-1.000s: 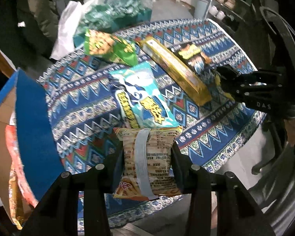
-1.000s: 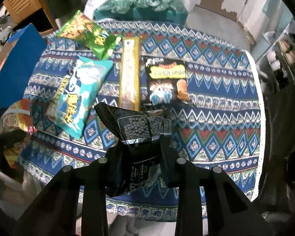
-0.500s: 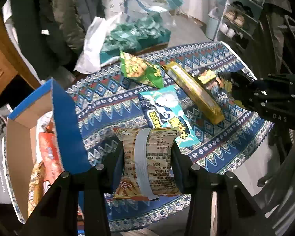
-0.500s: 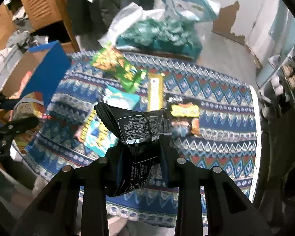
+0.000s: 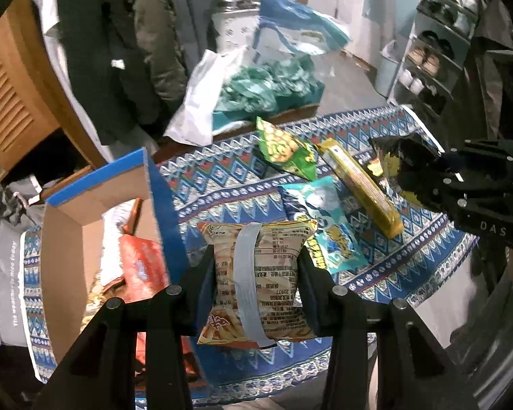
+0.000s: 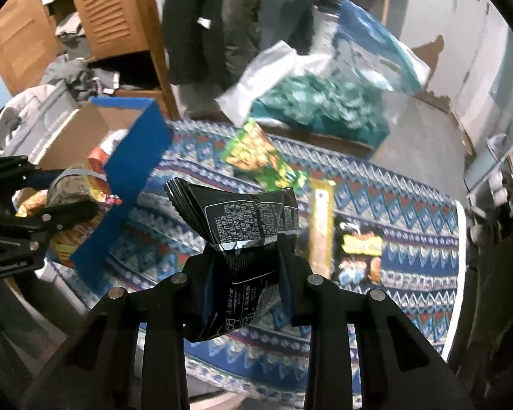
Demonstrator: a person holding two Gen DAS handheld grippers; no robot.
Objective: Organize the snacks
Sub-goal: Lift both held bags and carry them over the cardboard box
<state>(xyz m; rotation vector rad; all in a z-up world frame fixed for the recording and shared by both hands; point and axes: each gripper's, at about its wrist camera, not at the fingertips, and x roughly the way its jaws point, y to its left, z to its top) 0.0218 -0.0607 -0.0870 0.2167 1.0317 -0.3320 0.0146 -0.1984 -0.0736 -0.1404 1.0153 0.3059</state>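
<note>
Left claw [image 5: 256, 273] squeezes a tan snack bag [image 5: 256, 276] between its two fingers, the bag upright with a grey seam strip running down its back. It hangs above the near edge of the patterned tablecloth [image 5: 222, 184], just right of the open cardboard box [image 5: 95, 205] with blue flaps, where a red packet [image 5: 140, 266] lies inside.

Right claw [image 6: 242, 273] pinches a crumpled black packet [image 6: 236, 218] at its middle, the top fanning out above the fingers and the bottom hanging below them. That packet is held in the air over the cloth, to the right of the box's blue flap [image 6: 133, 150].

On the cloth lie a green bag [image 5: 284, 150], a long yellow pack [image 5: 359, 184] beside it, and a light blue bag [image 5: 325, 218] nearer the left claw. From the right camera a dark packet with yellow lettering [image 6: 359, 253] lies just right of the yellow pack
</note>
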